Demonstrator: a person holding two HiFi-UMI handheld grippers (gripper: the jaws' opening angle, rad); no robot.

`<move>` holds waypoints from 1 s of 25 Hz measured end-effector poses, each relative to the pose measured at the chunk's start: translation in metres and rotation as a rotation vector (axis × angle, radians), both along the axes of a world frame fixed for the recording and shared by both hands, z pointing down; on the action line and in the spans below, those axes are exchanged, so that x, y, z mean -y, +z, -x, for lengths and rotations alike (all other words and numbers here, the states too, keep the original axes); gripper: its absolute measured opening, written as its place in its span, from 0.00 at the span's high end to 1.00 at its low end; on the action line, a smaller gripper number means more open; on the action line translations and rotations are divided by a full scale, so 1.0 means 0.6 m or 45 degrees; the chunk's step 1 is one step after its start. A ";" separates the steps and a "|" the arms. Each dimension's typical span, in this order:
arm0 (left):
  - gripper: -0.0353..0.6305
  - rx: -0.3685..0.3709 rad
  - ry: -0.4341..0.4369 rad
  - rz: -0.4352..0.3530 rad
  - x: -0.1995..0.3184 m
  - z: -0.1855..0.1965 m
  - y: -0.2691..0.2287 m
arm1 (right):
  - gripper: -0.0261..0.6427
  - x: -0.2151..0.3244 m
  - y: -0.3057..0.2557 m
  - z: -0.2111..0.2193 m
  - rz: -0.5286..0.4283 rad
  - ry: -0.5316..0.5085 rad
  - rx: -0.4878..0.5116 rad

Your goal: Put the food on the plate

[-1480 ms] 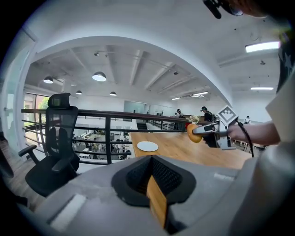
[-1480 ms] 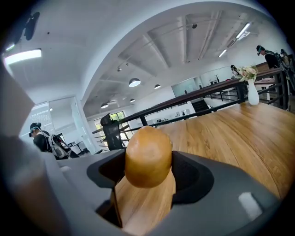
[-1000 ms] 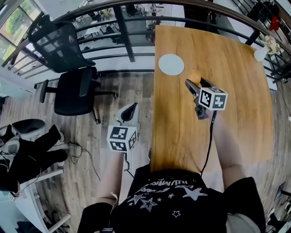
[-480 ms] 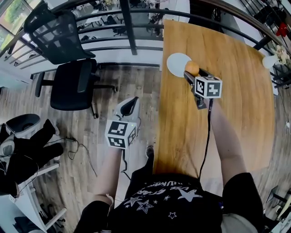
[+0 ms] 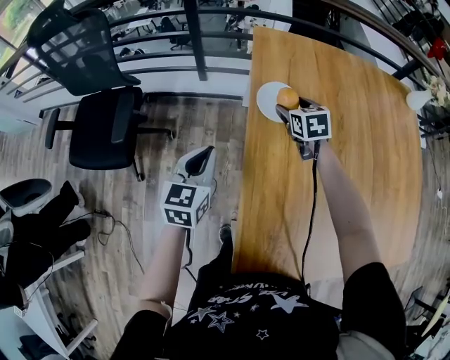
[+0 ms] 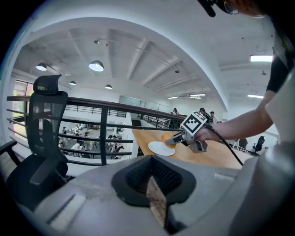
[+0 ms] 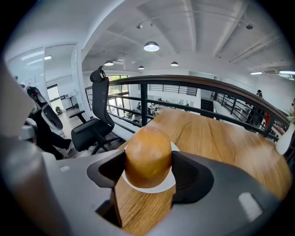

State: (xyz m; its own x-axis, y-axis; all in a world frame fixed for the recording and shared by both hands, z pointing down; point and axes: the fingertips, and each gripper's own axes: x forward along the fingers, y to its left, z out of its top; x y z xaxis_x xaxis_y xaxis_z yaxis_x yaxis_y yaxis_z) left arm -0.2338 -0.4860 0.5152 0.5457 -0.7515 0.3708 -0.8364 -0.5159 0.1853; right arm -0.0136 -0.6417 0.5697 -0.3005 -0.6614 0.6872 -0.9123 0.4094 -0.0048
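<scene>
A round orange-brown piece of food (image 5: 287, 97) sits between the jaws of my right gripper (image 5: 285, 105), which is shut on it. The food hangs over the right part of the white plate (image 5: 267, 100), near the far left edge of the wooden table (image 5: 351, 155). In the right gripper view the food (image 7: 148, 156) fills the gap between the jaws, with the plate's rim (image 7: 148, 188) just under it. My left gripper (image 5: 200, 160) hangs over the floor left of the table, shut and holding nothing. The left gripper view shows the plate (image 6: 161, 148) and the right gripper (image 6: 173, 139) from afar.
A dark railing (image 5: 211, 17) runs past the table's far end and left side. A black office chair (image 5: 105, 126) stands on the floor to the left. A small white object (image 5: 420, 100) sits at the table's right edge. Dark bags (image 5: 35, 232) lie lower left.
My right gripper has carried the food forward and left, from beside the plate to over it. The left gripper has stayed in place off the table.
</scene>
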 end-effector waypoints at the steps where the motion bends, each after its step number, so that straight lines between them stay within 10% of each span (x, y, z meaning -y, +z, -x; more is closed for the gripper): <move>1: 0.94 0.001 0.000 0.002 0.002 -0.001 0.002 | 0.48 0.002 0.007 0.003 0.015 -0.016 -0.021; 25: 0.94 -0.040 -0.030 0.071 0.003 -0.005 0.038 | 0.44 0.023 0.051 0.027 0.061 -0.067 -0.297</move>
State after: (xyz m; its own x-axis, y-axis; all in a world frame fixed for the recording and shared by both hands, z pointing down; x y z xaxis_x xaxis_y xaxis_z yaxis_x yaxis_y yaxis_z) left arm -0.2310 -0.4879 0.5380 0.5398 -0.7432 0.3954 -0.8417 -0.4840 0.2393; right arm -0.0300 -0.6555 0.6004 -0.1632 -0.6138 0.7724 -0.8685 0.4609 0.1827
